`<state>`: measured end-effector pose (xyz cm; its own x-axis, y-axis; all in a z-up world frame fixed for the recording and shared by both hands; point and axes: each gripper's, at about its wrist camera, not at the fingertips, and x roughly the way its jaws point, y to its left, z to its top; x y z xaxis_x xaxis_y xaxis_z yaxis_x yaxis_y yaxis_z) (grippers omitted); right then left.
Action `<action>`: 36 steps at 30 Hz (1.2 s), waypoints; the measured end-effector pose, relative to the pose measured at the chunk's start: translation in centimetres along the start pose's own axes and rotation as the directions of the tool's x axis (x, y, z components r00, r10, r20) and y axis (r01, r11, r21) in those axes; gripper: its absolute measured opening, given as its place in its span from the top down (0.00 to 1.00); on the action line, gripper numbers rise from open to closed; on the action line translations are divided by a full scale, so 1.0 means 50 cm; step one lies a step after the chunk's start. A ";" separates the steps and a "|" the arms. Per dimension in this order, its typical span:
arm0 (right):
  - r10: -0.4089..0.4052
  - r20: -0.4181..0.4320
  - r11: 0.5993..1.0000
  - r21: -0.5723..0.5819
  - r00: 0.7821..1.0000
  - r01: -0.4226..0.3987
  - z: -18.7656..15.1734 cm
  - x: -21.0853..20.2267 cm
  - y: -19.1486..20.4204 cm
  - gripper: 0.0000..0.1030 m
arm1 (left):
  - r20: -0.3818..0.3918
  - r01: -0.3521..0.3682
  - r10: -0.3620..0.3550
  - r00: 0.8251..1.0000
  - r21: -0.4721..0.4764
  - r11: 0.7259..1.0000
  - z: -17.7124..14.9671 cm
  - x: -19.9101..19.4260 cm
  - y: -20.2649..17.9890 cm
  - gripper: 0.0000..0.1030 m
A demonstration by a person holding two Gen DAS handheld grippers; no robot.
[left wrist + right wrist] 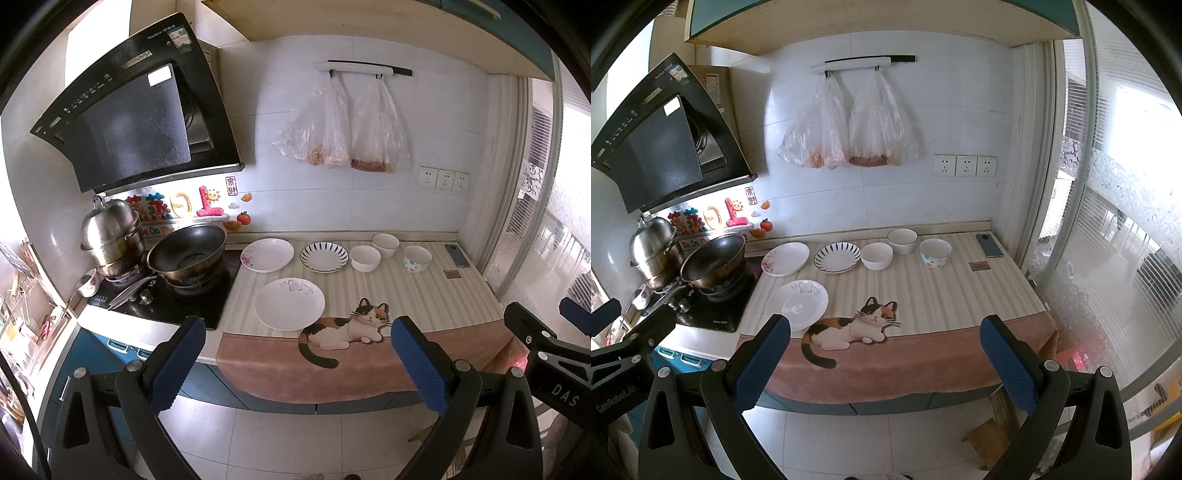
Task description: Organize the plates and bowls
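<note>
On the striped counter mat [424, 291] lie three plates: a white one with a grey flower [290, 303] [797, 304] in front, a pink-flowered one [267, 254] [785, 259] at the back left, and a blue-striped one [324, 257] [837, 257] beside it. Three bowls stand to the right: two white ones [365, 258] [386, 245] [876, 255] [902, 240] and a dotted one [417, 259] [935, 252]. My left gripper [297, 363] and right gripper [884, 363] are both open and empty, held in front of the counter, apart from the dishes.
A stove with a black wok [187, 251] and a steel pot [110, 236] is at the left. A phone [457, 255] and a small brown square [451, 274] lie at the back right. Plastic bags [343, 122] hang on the wall. A glass door [1108, 240] is at right.
</note>
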<state>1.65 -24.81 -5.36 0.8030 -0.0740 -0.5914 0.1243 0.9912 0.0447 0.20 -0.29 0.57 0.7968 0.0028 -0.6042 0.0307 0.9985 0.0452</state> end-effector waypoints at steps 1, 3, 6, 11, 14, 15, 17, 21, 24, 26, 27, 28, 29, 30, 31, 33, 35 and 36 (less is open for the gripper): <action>0.000 0.001 1.000 0.000 1.000 0.000 0.000 0.000 0.000 0.00 | 0.001 0.000 0.000 1.000 0.000 1.000 0.001 -0.001 0.000 0.00; -0.001 0.001 1.000 -0.002 1.000 0.001 0.000 0.000 0.001 0.00 | 0.000 -0.001 0.001 1.000 0.001 1.000 0.001 0.000 0.000 0.00; -0.001 0.000 1.000 -0.002 1.000 0.001 0.000 0.000 0.001 0.00 | 0.000 0.001 -0.001 1.000 0.000 1.000 0.001 0.000 0.000 0.00; -0.001 -0.001 1.000 -0.002 1.000 0.001 0.000 0.000 0.001 0.00 | 0.002 -0.001 0.001 1.000 0.001 1.000 0.003 0.000 0.000 0.00; -0.001 0.001 1.000 -0.003 1.000 0.001 0.002 -0.002 0.004 0.00 | 0.001 0.001 -0.001 1.000 0.000 1.000 0.000 0.000 0.001 0.00; 0.000 0.001 1.000 -0.003 1.000 0.000 0.002 -0.003 0.003 0.00 | 0.002 0.000 0.000 1.000 0.000 1.000 0.001 -0.001 0.001 0.00; 0.001 0.000 1.000 0.000 1.000 -0.001 0.002 -0.002 0.003 0.00 | 0.001 0.000 0.000 1.000 0.000 1.000 0.003 -0.002 0.002 0.00; 0.000 0.000 1.000 -0.002 1.000 0.000 0.005 -0.004 0.008 0.00 | 0.002 0.001 -0.001 1.000 -0.001 1.000 0.003 -0.003 0.002 0.00; 0.001 0.000 1.000 -0.002 1.000 -0.001 0.003 -0.002 0.008 0.00 | 0.002 0.001 -0.001 1.000 -0.001 1.000 0.003 -0.003 0.003 0.00; 0.002 -0.004 1.000 -0.001 1.000 -0.002 0.004 -0.003 0.008 0.00 | 0.001 0.002 -0.002 1.000 0.001 1.000 0.002 -0.003 0.002 0.00; 0.003 -0.006 1.000 0.000 1.000 -0.003 0.005 -0.002 0.010 0.00 | 0.003 0.000 0.000 1.000 0.001 1.000 0.001 -0.003 0.002 0.00; 0.004 -0.009 1.000 0.000 1.000 -0.004 0.005 -0.002 0.012 0.00 | 0.004 -0.001 0.001 1.000 0.002 1.000 0.002 -0.003 0.002 0.00; 0.005 -0.013 1.000 0.001 1.000 -0.005 0.006 0.000 0.013 0.00 | 0.003 0.000 0.000 1.000 0.000 1.000 0.000 -0.003 0.002 0.00; 0.005 -0.014 1.000 0.002 1.000 -0.005 0.006 0.002 0.016 0.00 | 0.003 0.001 -0.001 1.000 -0.001 1.000 0.001 -0.003 0.003 0.00; 0.004 -0.015 1.000 0.003 1.000 -0.004 0.006 0.004 0.018 0.00 | 0.004 0.003 -0.003 1.000 -0.002 1.000 0.002 -0.003 0.004 0.00; -0.001 -0.013 1.000 0.004 1.000 0.001 0.001 0.010 0.023 0.00 | 0.005 0.002 -0.002 1.000 -0.001 1.000 0.001 -0.002 0.003 0.00; -0.003 -0.010 1.000 0.013 1.000 0.003 0.001 0.015 0.027 0.00 | 0.015 -0.005 0.005 1.000 -0.004 1.000 0.006 0.005 0.009 0.00; -0.001 -0.008 1.000 0.021 1.000 0.002 0.000 0.018 0.029 0.00 | 0.016 -0.009 0.009 1.000 -0.004 1.000 0.009 0.010 0.013 0.00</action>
<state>2.56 -23.46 -5.83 0.7979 -0.0746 -0.5982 0.1379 0.9886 0.0607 0.89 0.35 0.63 0.8064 0.0105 -0.5912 0.0214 0.9987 0.0470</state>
